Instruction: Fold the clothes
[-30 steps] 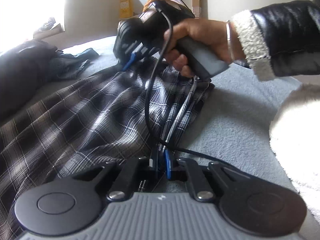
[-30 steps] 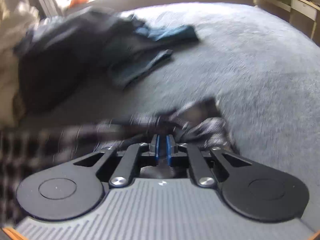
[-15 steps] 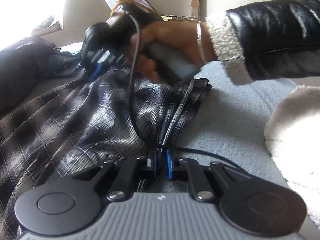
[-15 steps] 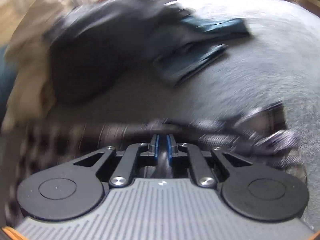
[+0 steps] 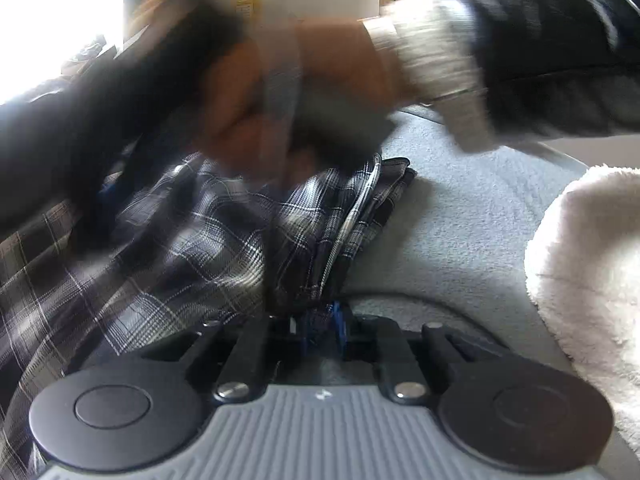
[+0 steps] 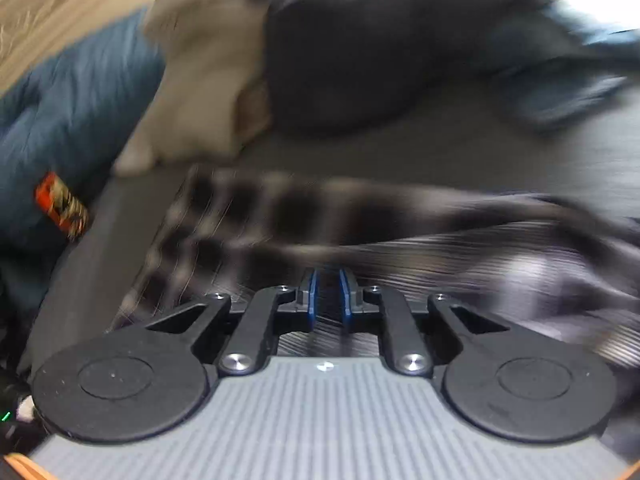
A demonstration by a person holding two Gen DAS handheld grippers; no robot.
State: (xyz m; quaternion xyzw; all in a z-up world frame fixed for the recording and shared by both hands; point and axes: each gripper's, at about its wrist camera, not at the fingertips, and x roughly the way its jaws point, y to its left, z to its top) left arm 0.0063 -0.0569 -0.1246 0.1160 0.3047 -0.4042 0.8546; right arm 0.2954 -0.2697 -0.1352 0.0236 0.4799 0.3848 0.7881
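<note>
Left wrist view: left gripper (image 5: 318, 320) clamps the plaid shirt (image 5: 180, 248), spread on the grey bed (image 5: 460, 220); right gripper (image 6: 329, 294) jaws are opening, plaid cloth between them

The right gripper (image 6: 328, 294), jaws opening, has blurred plaid cloth (image 6: 280, 216) between its blue pads.

A: Can you read any writing here, a label or a brand or a number?

B: Nothing legible. There's a yellow label (image 5: 245, 5) on the far wall in the left wrist view, but it's a blur (no letters come through).

A: And the orange-red packet (image 6: 60, 205) beside the blue quilt (image 6: 72, 120)?

B: It has dark markings, smeared by motion. I can't make out a word.
</note>
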